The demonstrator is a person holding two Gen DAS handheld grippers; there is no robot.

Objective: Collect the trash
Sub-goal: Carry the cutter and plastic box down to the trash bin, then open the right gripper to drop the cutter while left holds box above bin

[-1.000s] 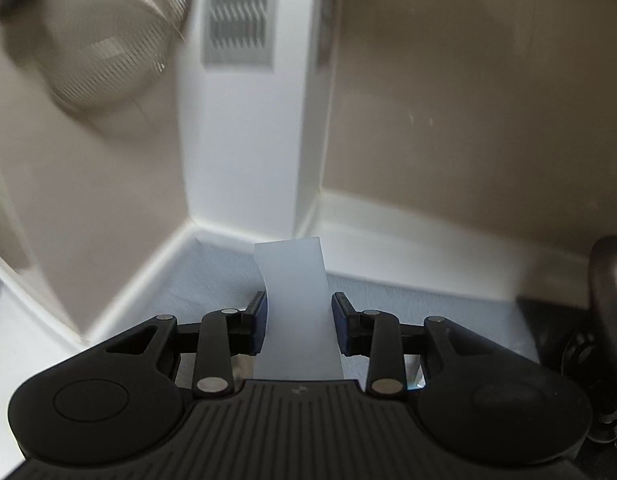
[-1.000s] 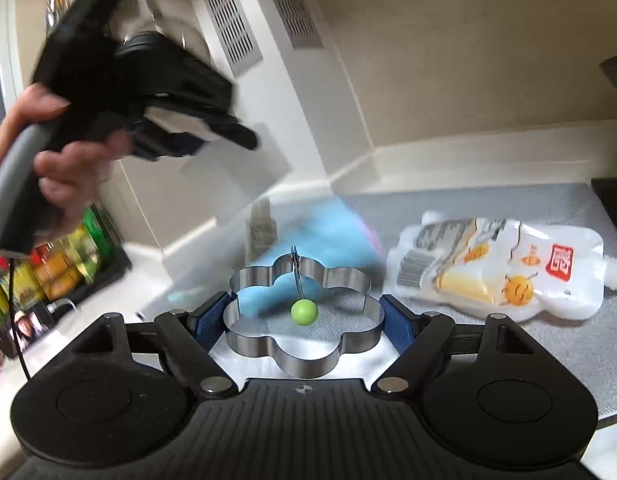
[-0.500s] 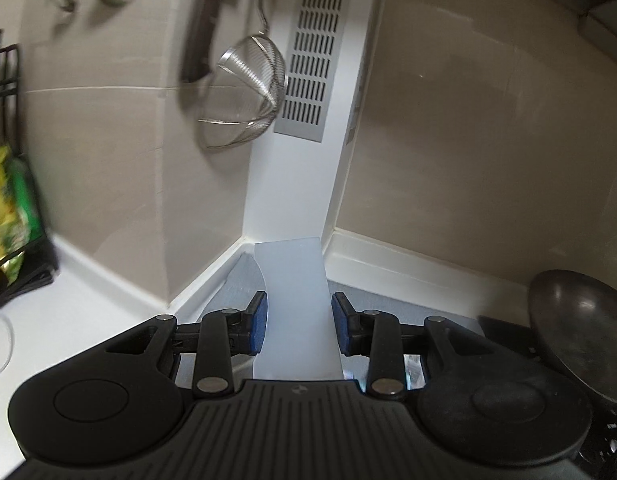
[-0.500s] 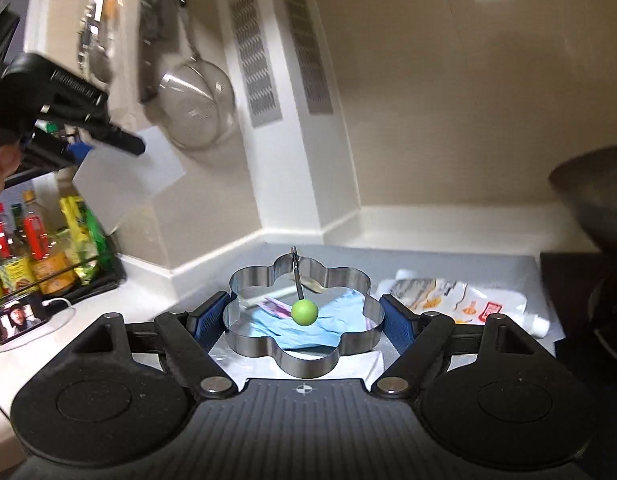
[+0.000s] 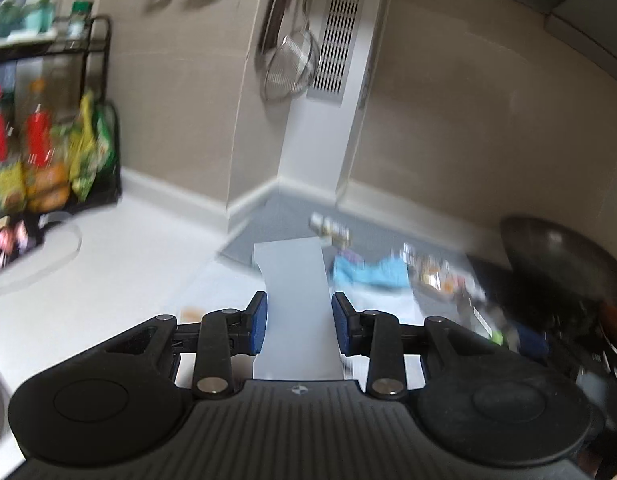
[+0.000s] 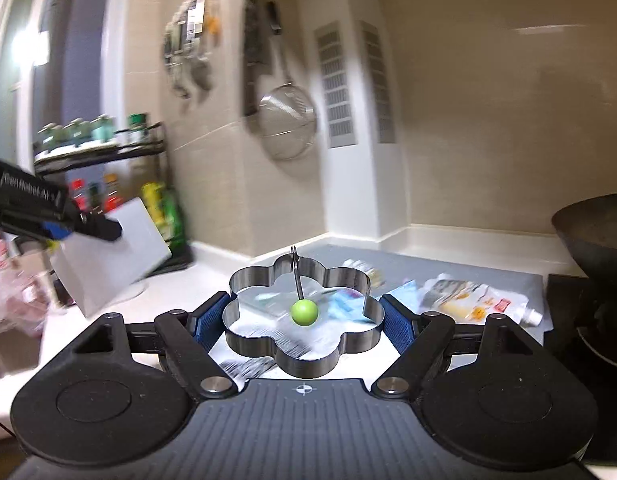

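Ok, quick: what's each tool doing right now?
Left tool: closed on white box.
Right tool: closed on flower-shaped metal ring.

Right tool [image 6: 303, 326] gripping flower-shaped ring [image 6: 302, 314]

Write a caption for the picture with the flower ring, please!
Right gripper holds a flower-shaped metal ring above the littered counter; the left gripper carries a white box.

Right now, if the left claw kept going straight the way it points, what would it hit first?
Probably the blue wrapper on the grey mat. The left claw, carrying the white card, aims down at that litter. Blur makes depth uncertain.
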